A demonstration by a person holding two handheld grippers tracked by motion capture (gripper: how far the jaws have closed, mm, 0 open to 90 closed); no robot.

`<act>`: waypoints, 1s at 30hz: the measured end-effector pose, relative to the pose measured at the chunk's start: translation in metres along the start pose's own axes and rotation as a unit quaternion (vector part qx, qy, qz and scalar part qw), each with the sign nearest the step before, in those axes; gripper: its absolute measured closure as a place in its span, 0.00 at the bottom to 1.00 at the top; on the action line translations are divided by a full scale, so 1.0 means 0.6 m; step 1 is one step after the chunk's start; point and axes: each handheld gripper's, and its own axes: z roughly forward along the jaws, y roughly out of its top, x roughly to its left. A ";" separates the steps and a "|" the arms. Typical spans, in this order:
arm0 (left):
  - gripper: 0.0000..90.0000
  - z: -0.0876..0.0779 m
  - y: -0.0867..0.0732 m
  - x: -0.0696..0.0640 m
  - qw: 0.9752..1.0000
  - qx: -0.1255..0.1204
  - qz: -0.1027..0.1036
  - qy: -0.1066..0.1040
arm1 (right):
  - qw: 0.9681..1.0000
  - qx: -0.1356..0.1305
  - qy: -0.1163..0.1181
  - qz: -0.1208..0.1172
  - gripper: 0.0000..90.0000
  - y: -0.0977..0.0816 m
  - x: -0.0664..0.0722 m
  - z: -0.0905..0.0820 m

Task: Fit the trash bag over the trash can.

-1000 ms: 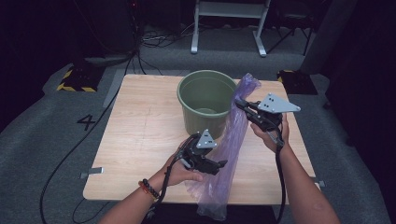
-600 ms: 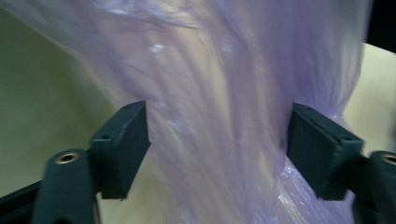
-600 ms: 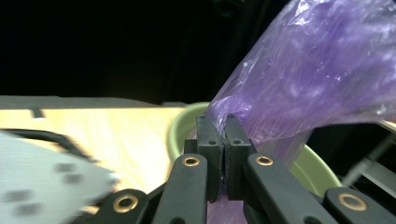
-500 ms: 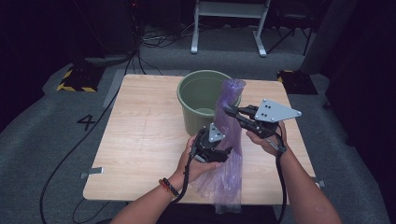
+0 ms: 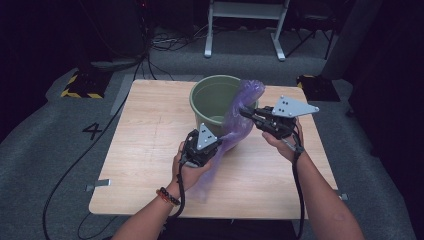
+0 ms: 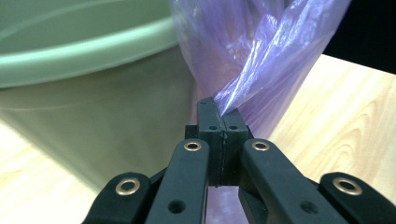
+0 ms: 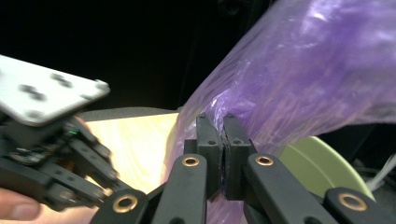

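On one table (image 5: 150, 150) stands one bucket (image 5: 212, 97); my two grippers, left (image 5: 216, 145) and right (image 5: 245, 112), each pinch one purple bag (image 5: 240, 120).

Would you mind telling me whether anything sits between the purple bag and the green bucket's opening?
Nothing visible does. The purple bag, pinched by both the left gripper and right gripper, already drapes over the green bucket rim, whose opening looks clear.

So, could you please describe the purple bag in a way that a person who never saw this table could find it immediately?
Start at the wooden table and find the green bucket near its far edge. The purple bag hangs over the bucket's right rim and trails toward the person, pinched by the left gripper and the right gripper. It is the only thin, see-through purple thing there.
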 end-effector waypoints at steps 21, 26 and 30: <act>1.00 -0.047 0.012 0.058 0.998 -0.033 -0.014 0.042 | 0.995 0.089 -0.014 0.049 0.93 0.010 -0.067 0.101; 1.00 -0.049 0.024 0.065 0.998 -0.026 0.001 0.052 | 0.991 0.116 -0.032 0.058 0.85 0.007 -0.075 0.114; 1.00 -0.054 0.040 0.059 0.997 -0.035 0.024 0.061 | 0.985 0.152 -0.053 0.066 0.72 0.000 -0.077 0.128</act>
